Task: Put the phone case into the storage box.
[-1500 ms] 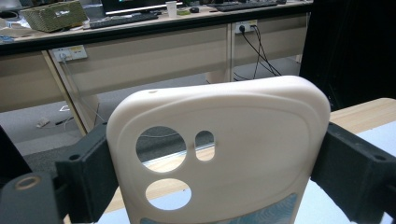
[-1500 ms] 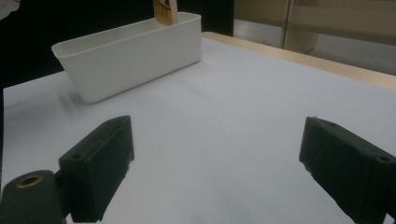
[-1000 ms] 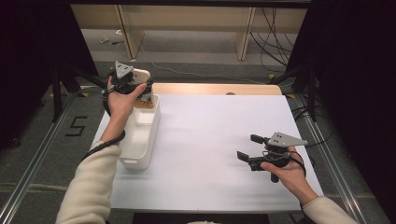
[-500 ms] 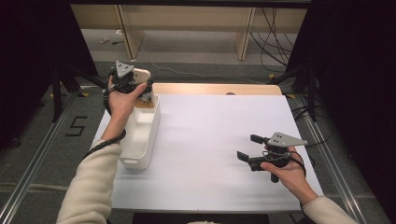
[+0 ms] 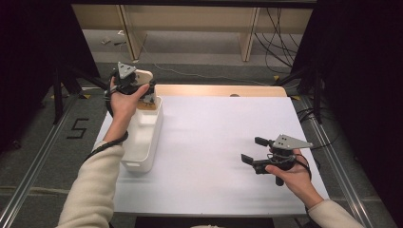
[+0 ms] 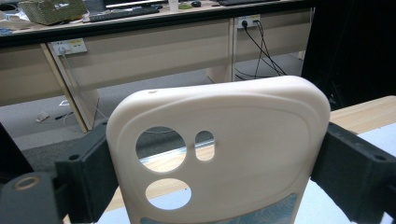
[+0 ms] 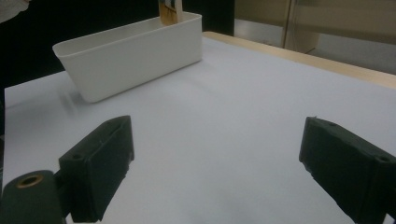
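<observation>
Left gripper (image 5: 142,88) at the desk's far left corner, fingers (image 6: 88,172) clamped on a cream phone case (image 6: 219,154), held upright over the far end of the white bin (image 5: 142,142). Right gripper (image 5: 254,149) low over the bare white desk (image 5: 214,142) on the right, fingers (image 7: 100,161) spread wide, nothing between them, well apart from the bin. Wooden strip (image 5: 218,90) along the desk's far edge. Beyond: grey floor, cables (image 5: 280,28), wooden furniture legs, dark curtains either side

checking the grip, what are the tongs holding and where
The left tongs clamp a cream phone case by its two long side edges, above the white bin. The right tongs hold nothing.
</observation>
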{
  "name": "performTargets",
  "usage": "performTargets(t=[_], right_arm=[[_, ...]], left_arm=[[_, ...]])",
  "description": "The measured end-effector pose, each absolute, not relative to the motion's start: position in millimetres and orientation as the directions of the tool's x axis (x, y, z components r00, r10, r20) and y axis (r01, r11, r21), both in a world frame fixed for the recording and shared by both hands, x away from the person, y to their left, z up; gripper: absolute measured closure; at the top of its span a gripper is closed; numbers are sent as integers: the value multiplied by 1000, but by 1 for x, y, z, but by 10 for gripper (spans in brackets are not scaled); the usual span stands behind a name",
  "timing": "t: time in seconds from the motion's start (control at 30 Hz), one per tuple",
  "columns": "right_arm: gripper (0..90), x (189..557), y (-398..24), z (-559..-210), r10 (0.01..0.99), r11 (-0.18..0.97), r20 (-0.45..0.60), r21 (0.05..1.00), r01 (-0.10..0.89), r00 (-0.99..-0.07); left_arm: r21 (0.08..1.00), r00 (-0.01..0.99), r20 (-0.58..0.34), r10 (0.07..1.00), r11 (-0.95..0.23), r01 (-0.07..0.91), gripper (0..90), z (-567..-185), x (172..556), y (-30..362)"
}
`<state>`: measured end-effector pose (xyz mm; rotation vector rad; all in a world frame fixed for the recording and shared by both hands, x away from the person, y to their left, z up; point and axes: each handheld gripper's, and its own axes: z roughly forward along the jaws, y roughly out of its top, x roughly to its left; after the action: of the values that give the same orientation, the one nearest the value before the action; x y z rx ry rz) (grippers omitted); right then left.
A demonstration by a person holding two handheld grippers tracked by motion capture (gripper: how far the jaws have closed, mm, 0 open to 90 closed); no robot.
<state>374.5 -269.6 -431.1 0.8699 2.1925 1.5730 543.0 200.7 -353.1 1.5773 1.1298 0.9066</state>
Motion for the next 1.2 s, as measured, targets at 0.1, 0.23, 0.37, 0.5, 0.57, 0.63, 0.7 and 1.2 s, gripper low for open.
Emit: performTargets(t=[0.1,0.23,0.37,0.5,0.57,0.63,0.7,1.2], right_arm=[[111,375,-270,-431,631,214,100,931,297,-769],[111,375,-270,-431,631,215,99,931,296,-769],[111,375,-270,-431,631,214,100,931,296,-769],[111,375,-270,-431,631,214,100,931,296,-770],[111,375,-270,-431,631,214,99,931,296,-770],[111,375,-270,-431,630,214,100,931,297,-770],[112,375,-270,-431,630,214,101,931,297,-770],[111,375,-269,-432,629,213,103,931,298,-771]], left_arm=[[963,294,36,955,-111,244,99,-353,544,201],[963,293,34,955,-110,246,99,-354,544,201],[963,294,35,955,-111,247,99,-355,546,201],[962,296,34,955,-111,249,99,-355,547,200],[962,297,36,954,-114,249,99,-355,547,200],[962,297,33,954,-111,250,99,-355,548,200],[961,298,35,954,-114,251,99,-355,548,200],[958,296,31,955,-113,265,98,-359,552,201]])
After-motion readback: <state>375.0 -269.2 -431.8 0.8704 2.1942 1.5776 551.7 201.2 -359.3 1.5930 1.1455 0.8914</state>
